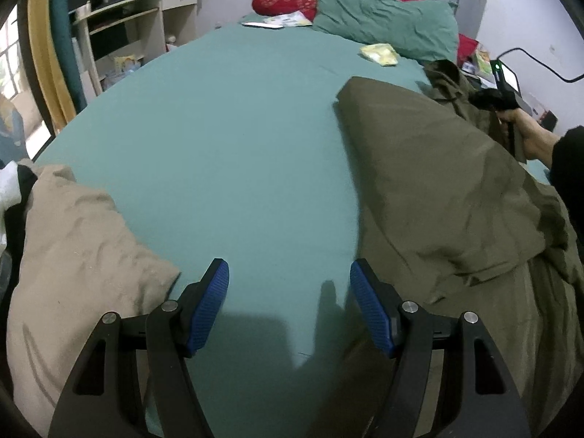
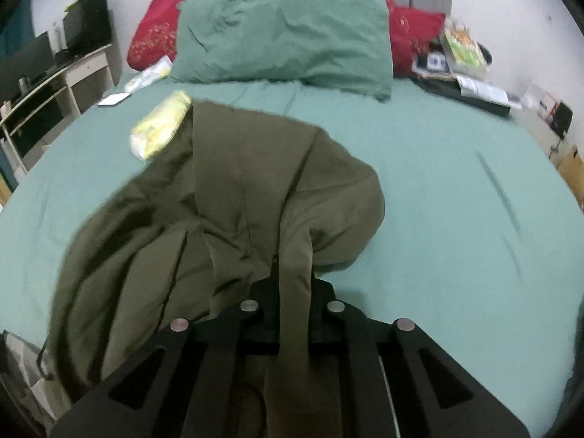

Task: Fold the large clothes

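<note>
A large olive-green garment (image 1: 449,197) lies crumpled on the right side of the teal bed sheet (image 1: 226,153). My left gripper (image 1: 290,303) hovers over bare sheet with its blue pads wide apart and nothing between them; the garment's edge is just right of its right finger. In the right wrist view the olive garment (image 2: 226,197) spreads ahead, and my right gripper (image 2: 294,277) is shut on a fold of it that runs up between the fingers. The right gripper's body (image 1: 500,98) shows in a hand at the far right of the left wrist view.
A beige cloth (image 1: 80,255) lies at the sheet's near left. A teal pillow (image 2: 284,33) and red pillows (image 2: 153,33) sit at the headboard. A yellow packet (image 2: 160,127) rests by the garment's far edge. Books and clutter (image 2: 467,69) crowd the far right; a desk (image 1: 138,18) stands left.
</note>
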